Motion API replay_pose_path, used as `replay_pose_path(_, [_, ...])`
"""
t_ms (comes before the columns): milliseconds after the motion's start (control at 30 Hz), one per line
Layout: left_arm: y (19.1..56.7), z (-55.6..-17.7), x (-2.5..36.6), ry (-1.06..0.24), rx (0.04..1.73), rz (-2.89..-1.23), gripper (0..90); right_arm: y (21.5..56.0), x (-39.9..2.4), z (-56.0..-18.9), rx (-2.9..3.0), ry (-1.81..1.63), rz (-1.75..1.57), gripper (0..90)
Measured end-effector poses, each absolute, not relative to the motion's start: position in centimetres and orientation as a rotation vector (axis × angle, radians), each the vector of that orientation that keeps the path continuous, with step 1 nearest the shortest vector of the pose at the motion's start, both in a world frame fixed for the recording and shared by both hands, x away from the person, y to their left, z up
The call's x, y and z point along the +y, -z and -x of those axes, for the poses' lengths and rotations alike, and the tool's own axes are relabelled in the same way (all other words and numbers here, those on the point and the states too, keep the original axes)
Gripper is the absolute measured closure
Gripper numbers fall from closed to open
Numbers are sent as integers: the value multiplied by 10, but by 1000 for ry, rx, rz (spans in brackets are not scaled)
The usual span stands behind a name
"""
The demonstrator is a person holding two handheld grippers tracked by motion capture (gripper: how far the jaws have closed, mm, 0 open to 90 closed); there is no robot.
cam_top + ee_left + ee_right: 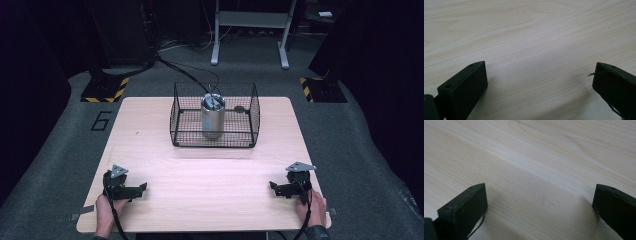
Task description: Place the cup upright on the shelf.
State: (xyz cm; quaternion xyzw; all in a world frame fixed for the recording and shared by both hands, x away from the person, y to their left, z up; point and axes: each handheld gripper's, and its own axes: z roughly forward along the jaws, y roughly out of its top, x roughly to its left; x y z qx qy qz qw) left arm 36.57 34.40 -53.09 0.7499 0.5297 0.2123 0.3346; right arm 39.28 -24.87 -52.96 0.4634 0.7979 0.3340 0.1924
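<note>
Grippers at rest, both with jaws spread and empty, near the desk's front corners.
Left gripper point(142, 187) and right gripper point(272, 185) should approach the metal can point(213, 117) from above the wire basket point(179, 120) at the desk's back edge; its contents are hard to make out.

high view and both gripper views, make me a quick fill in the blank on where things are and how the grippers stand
1. The metal canister stands upright inside the wire ____.
2. The jaws of the left gripper stand ____, with bare table between them.
3. The right gripper holds ____.
4. The basket sits toward the ____ edge of the table from the person.

Missing words: basket; open; nothing; far
</note>
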Motion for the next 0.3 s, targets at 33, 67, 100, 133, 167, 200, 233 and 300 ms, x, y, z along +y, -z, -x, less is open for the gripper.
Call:
replay_pose_path(33, [532, -366, 342, -595, 1375, -1981, 3, 530, -249, -393, 2239, -937, -1302, 0])
replay_pose_path(67, [532, -366, 342, -595, 1375, -1981, 2, 530, -249, -393, 2239, -937, -1302, 0])
replay_pose_path(100, [532, -366, 342, -592, 1372, -1984, 1, 530, -249, -393, 2233, -941, -1299, 0])
replay_pose_path(133, [532, -366, 342, -592, 1372, -1984, 1, 530, -249, -393, 2233, -941, -1299, 0])
replay_pose_path(167, [532, -366, 342, -592, 1372, -1984, 1, 530, -249, -393, 2242, -936, -1296, 0])
replay_pose_path(200, [533, -367, 342, -599, 1372, -1976, 1, 530, -249, -393, 2239, -939, -1298, 0])
replay_pose_path(233, [532, -367, 342, -591, 1384, -1980, 1, 530, -249, -393, 2234, -946, -1294, 0])
replay_pose_path(300, [532, -368, 342, -592, 1386, -1986, 1, 530, -249, -393, 2236, -945, -1288, 0])
